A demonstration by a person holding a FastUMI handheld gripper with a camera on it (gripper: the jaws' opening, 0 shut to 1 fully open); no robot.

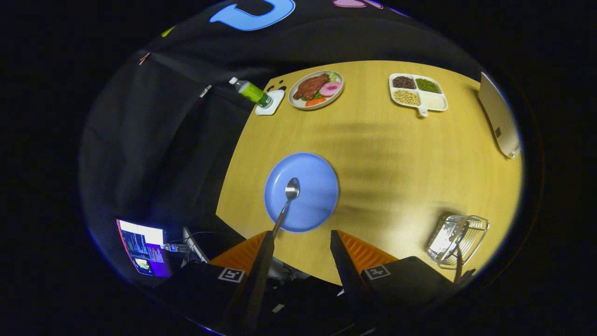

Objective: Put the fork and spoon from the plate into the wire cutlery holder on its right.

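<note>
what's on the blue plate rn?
Only the spoon lies on the blue plate, bowl near the middle, handle running back over the rim toward the open tool. Its handle end is hidden behind one finger.

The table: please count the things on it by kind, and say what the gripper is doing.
Plates: 2, a blue plate and a food plate
Divided trays: 1
Spoons: 1
Bottles: 1
Coasters: 1
Wire cutlery holders: 1
Total: 7
The gripper is open, with the spoon's handle by one finger.
</note>
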